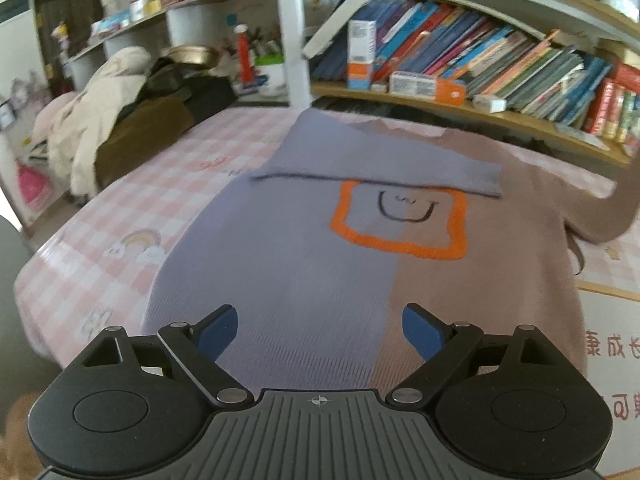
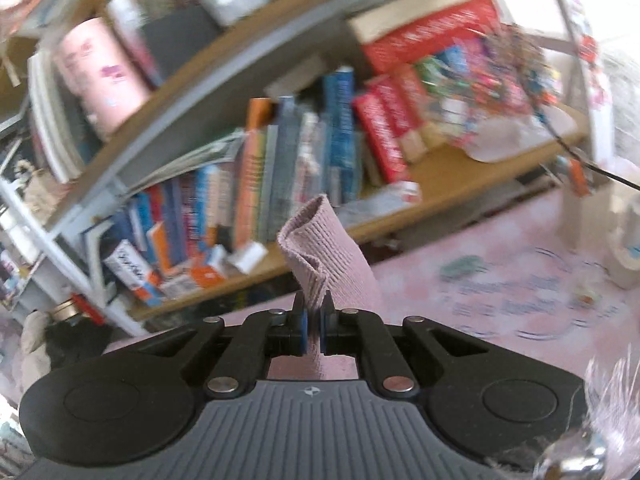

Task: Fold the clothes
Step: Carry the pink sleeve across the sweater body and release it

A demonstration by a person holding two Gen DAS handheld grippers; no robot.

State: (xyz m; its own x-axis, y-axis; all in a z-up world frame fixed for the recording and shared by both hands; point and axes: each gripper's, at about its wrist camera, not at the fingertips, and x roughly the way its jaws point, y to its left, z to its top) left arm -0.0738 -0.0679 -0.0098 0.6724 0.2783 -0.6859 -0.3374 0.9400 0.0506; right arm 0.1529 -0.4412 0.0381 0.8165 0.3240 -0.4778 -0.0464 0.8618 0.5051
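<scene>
sweater (image 1: 280, 264): ribbed knit, matt | bedsheet (image 1: 120, 208): smooth cloth | shelf (image 1: 460, 106): wood

My left camera sits just behind the left gripper (image 1: 320, 330) and looks down at the sweater (image 1: 304, 248) on the bed (image 1: 120, 216), close up. My right camera looks over the right gripper (image 2: 314, 330), tipped sideways. Both see the bookshelf (image 1: 460, 106).

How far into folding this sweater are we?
Done: the grey sleeve already lies folded across the sweater chest. In hand: the right gripper is shut on the brown sleeve's cuff, lifted off the bed. Left: lay that sleeve across, then fold the body. The left gripper is open, holding nothing.
</scene>
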